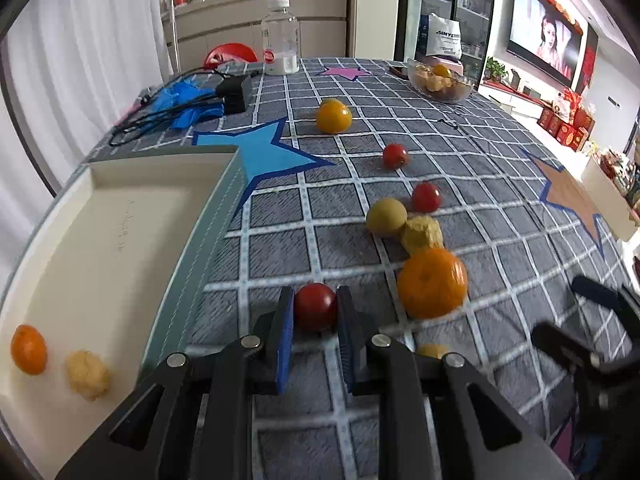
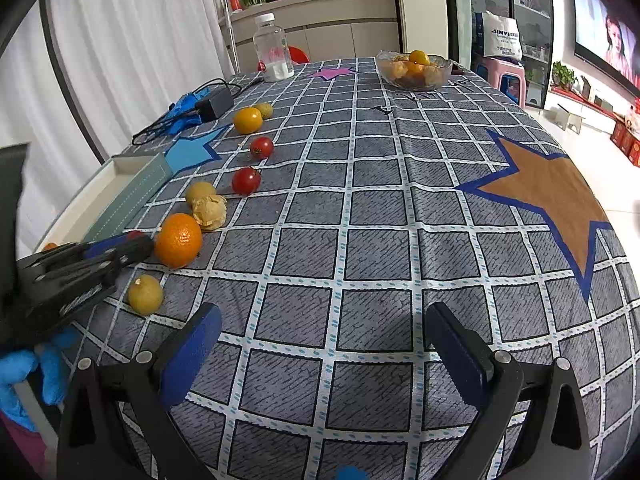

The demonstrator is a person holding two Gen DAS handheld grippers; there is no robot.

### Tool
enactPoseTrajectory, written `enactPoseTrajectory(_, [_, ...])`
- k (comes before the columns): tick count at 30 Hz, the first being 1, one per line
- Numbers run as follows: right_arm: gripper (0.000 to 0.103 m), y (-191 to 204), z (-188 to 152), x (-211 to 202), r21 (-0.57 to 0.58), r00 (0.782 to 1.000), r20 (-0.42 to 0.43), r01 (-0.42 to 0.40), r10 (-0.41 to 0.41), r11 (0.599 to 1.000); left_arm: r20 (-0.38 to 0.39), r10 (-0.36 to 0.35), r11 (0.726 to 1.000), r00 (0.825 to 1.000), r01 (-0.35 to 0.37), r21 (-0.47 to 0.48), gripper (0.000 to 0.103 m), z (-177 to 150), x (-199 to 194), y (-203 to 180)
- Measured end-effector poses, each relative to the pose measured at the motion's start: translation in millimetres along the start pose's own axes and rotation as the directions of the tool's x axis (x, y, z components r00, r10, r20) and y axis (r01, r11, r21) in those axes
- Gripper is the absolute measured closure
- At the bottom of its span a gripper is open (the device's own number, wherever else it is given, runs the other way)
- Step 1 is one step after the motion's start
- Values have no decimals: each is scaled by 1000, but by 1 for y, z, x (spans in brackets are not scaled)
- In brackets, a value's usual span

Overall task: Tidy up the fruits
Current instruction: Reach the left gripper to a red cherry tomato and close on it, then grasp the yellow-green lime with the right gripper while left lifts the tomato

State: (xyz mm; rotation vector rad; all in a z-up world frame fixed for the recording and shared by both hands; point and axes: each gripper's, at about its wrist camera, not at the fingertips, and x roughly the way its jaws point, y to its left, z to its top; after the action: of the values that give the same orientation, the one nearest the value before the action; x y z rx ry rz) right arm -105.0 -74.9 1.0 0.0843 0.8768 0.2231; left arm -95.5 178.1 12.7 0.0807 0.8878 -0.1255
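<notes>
the left gripper [image 1: 316, 308] has closed its blue pads on a small red tomato [image 1: 315, 306], one pad on each side at its widest, low over the checked cloth [image 1: 460, 168] just right of the tray [image 1: 100, 248]. the tray already holds a small orange fruit [image 1: 28, 349] and a pale husked one [image 1: 87, 375] at its near left. the right gripper [image 2: 322, 344] hangs wide open over bare cloth with nothing between its fingers.

the tomato looks light, smooth and round, with thin skin, so it could slip out or split if pinched hard; a gentle hold across the middle, as now, seems right. the big orange [image 1: 434, 282] to its right is heavier and firmer and would need a wider grip. the papery husked fruit [image 1: 422, 234] beyond it would crush easily. more tomatoes and yellow fruits lie farther along the cloth, and a glass bowl [image 2: 414, 70] stands at the far edge.
</notes>
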Motion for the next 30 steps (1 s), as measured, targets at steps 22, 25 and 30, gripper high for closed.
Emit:
enactPoseTrajectory(22, [1, 76, 4, 4, -147, 997, -28, -77, 73, 986, 86, -12, 1000, 996, 14, -23, 81, -67, -50, 16])
enactPoseTrajectory(25, [1, 104, 5, 10, -211, 998, -26, -61, 57, 976, 89, -11, 999, 996, 14, -33, 81, -74, -54, 20])
enactPoseTrajectory(30, [46, 124, 4, 24, -215, 999, -50, -12, 2, 977, 95, -10, 999, 995, 13, -40, 81, -79, -59, 26])
